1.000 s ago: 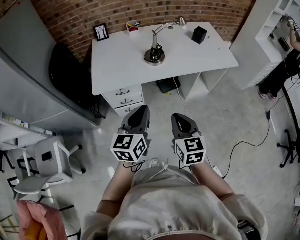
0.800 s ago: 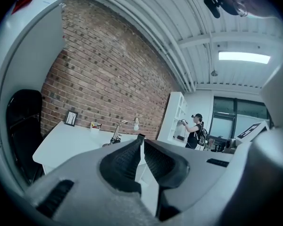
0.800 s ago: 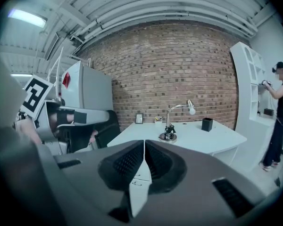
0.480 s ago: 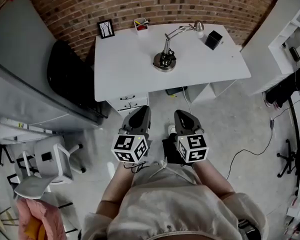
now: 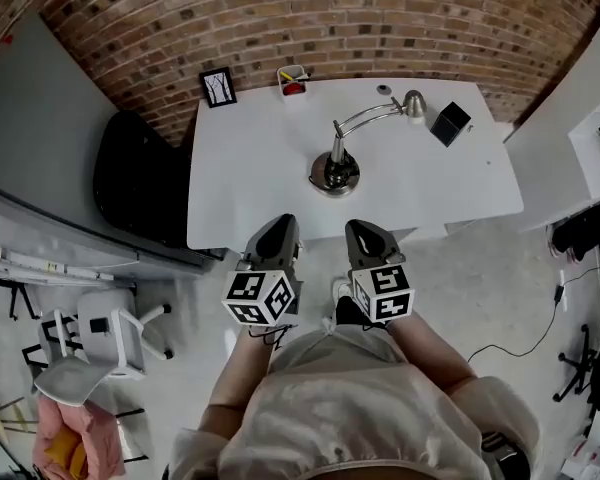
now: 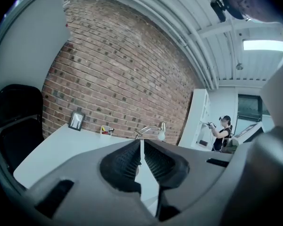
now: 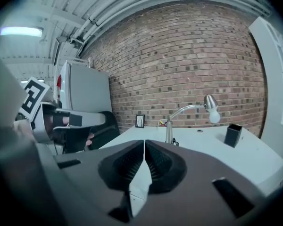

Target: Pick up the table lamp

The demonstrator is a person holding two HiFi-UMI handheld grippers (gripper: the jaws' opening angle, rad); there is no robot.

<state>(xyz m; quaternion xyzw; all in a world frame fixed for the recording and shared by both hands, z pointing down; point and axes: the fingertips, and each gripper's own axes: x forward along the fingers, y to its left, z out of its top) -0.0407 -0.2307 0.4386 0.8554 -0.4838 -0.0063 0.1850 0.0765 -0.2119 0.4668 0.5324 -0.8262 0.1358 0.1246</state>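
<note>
A silver table lamp (image 5: pixel 336 169) with a round base and a bent arm stands on the white desk (image 5: pixel 250 168); its bulb head (image 5: pixel 414 105) reaches toward the right. The lamp (image 7: pixel 170 131) also shows ahead in the right gripper view, and the lamp (image 6: pixel 148 132) shows small just over the jaw tips in the left gripper view. My left gripper (image 5: pixel 279 231) and right gripper (image 5: pixel 361 233) hang side by side at the desk's near edge, both shut and empty, short of the lamp.
On the desk stand a black cube box (image 5: pixel 450 123), a small picture frame (image 5: pixel 218 87) and a white cup with pens (image 5: pixel 293 78). A black chair (image 5: pixel 140 178) sits left of the desk, a white chair (image 5: pixel 90 343) on the floor. Brick wall behind.
Both grippers and the head have moved forward toward the desk; the desk now fills the middle of the view and the jaw tips reach its near edge. Jaws stayed shut.
</note>
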